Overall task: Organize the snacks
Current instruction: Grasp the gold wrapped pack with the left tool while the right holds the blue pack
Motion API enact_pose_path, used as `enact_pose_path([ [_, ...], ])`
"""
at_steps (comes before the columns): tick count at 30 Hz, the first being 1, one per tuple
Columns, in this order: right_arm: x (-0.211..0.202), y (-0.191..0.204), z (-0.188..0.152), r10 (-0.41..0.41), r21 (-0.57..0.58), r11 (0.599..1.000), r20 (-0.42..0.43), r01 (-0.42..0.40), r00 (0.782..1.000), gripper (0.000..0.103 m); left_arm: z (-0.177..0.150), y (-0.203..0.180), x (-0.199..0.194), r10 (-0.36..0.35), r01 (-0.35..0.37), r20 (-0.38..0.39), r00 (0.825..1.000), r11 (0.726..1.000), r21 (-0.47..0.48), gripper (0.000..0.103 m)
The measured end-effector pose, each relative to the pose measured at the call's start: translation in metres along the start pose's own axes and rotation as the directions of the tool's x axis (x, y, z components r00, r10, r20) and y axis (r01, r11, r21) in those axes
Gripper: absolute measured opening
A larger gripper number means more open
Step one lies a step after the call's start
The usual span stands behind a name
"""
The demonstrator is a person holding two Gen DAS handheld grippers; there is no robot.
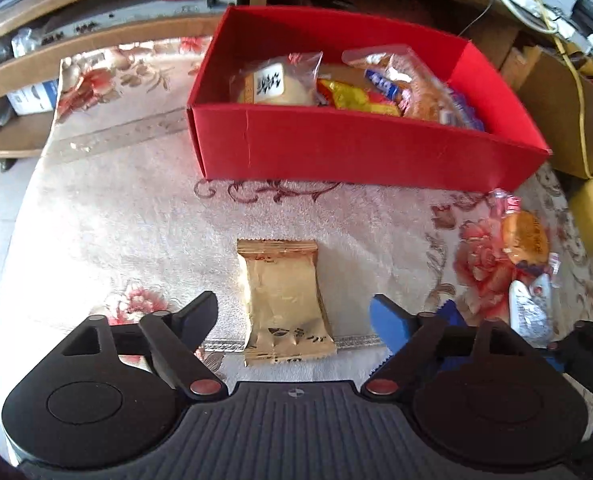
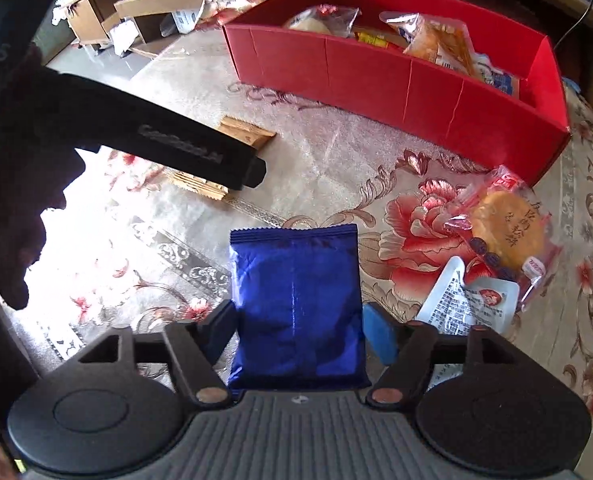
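A gold snack packet [image 1: 284, 296] lies flat on the flowered cloth, between the wide-apart fingers of my left gripper [image 1: 294, 316], which is open and clear of it. In the right wrist view a blue foil packet [image 2: 296, 304] lies uncrumpled between the fingers of my right gripper [image 2: 298, 328]; the pads stand right at its side edges without squeezing it. The red box [image 1: 356, 152] sits beyond both and holds several wrapped snacks. The left gripper's black body [image 2: 168, 144] hangs over the gold packet [image 2: 248, 132] at the left.
An orange cake in a clear wrapper [image 2: 508, 232] and a white sachet [image 2: 468, 304] lie on the cloth to the right. Wooden shelves [image 1: 24, 72] stand behind, a cardboard box [image 1: 568, 112] and a yellow cable [image 1: 576, 80] at the right. The cloth edge drops to tiled floor at the left.
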State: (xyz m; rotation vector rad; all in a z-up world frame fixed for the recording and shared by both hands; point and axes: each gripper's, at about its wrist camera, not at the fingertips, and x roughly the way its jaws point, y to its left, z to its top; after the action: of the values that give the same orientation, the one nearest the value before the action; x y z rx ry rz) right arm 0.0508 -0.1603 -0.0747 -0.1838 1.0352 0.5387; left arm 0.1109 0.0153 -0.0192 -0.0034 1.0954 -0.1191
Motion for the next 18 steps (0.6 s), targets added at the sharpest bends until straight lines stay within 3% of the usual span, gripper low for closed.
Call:
enact_pose_path([
  [2, 0.002, 0.003, 0.000, -0.008, -0.011, 1.000, 0.010, 0.008, 1.000, 0.079, 0.000, 0.002, 0.009, 0.021, -0.022, -0.022, 1.000, 1.000, -0.013, 0.089],
  [6, 0.011, 0.007, 0.003, 0.016, -0.014, 1.000, -0.002, -0.016, 1.000, 0.102, 0.002, 0.001, 0.014, 0.007, -0.007, -0.024, 1.000, 1.000, -0.015, 0.103],
  [11, 0.017, 0.015, 0.007, -0.049, -0.007, 0.999, -0.002, 0.049, 0.999, 0.102, 0.003, -0.018, 0.023, 0.079, -0.070, -0.071, 0.994, 0.990, 0.119, 0.103],
  [16, 0.022, 0.020, 0.007, -0.077, -0.034, 0.996, 0.020, 0.078, 0.997, 0.101, 0.003, -0.009, 0.023, 0.033, -0.031, -0.038, 0.999, 0.998, 0.062, 0.103],
  [17, 0.020, 0.017, 0.008, -0.069, -0.022, 0.997, 0.017, 0.070, 0.997, 0.099, 0.002, -0.008, 0.022, 0.026, -0.025, -0.027, 0.999, 0.998, 0.054, 0.103],
  [18, 0.018, 0.016, 0.008, -0.079, -0.011, 0.997, 0.020, 0.079, 0.997, 0.088, 0.001, -0.007, 0.023, 0.023, -0.022, -0.015, 1.000, 0.998, 0.050, 0.103],
])
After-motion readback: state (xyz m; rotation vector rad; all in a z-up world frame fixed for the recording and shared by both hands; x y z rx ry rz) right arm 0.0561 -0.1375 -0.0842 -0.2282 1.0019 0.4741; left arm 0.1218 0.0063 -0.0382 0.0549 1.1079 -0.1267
